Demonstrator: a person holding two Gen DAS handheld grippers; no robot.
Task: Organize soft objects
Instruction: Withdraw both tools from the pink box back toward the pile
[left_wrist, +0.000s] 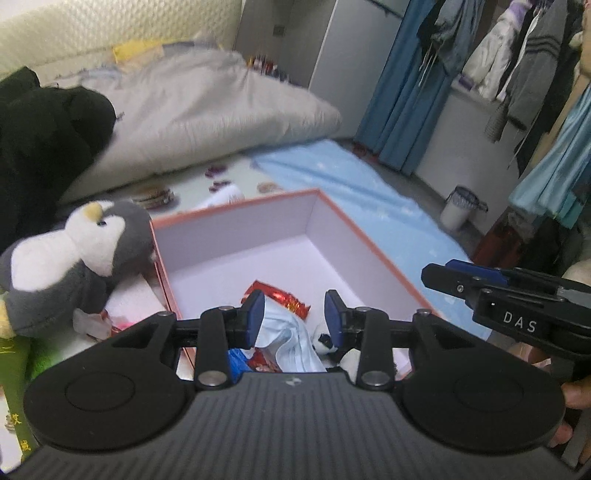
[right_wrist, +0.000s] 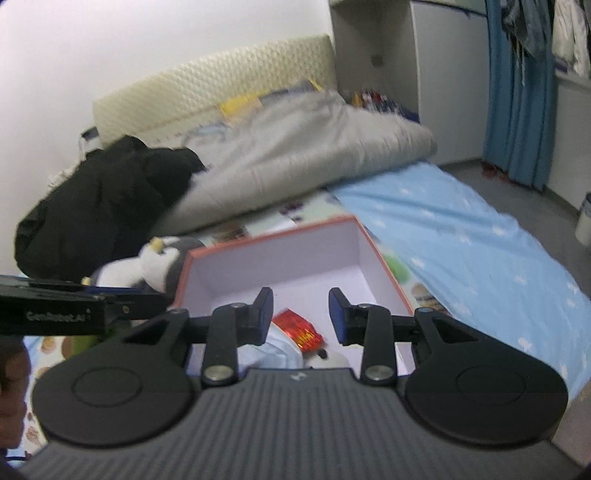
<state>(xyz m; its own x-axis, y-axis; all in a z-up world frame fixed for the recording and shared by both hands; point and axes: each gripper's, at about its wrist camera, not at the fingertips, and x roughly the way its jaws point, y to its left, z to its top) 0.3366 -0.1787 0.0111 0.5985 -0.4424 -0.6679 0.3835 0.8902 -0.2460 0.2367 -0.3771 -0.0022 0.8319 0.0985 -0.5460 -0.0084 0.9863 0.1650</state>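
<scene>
An orange-rimmed box (left_wrist: 354, 225) with a white inside stands on the bed; it also shows in the right wrist view (right_wrist: 388, 269). Inside lie a light blue cloth (left_wrist: 288, 336), a red foil packet (left_wrist: 284, 297) and a small panda plush (left_wrist: 325, 341). A grey and white penguin plush (left_wrist: 74, 258) lies just left of the box, outside it, also seen in the right wrist view (right_wrist: 147, 264). My left gripper (left_wrist: 295, 317) is open and empty over the box's near end. My right gripper (right_wrist: 301, 315) is open and empty above the box, right of the left one.
A black garment (left_wrist: 40, 136) and a folded grey duvet (left_wrist: 207, 110) lie behind the box. A light blue sheet (left_wrist: 351, 184) runs along the right. Clothes hang on a rack (left_wrist: 517, 62) at far right, with a small white bin (left_wrist: 458, 210) on the floor.
</scene>
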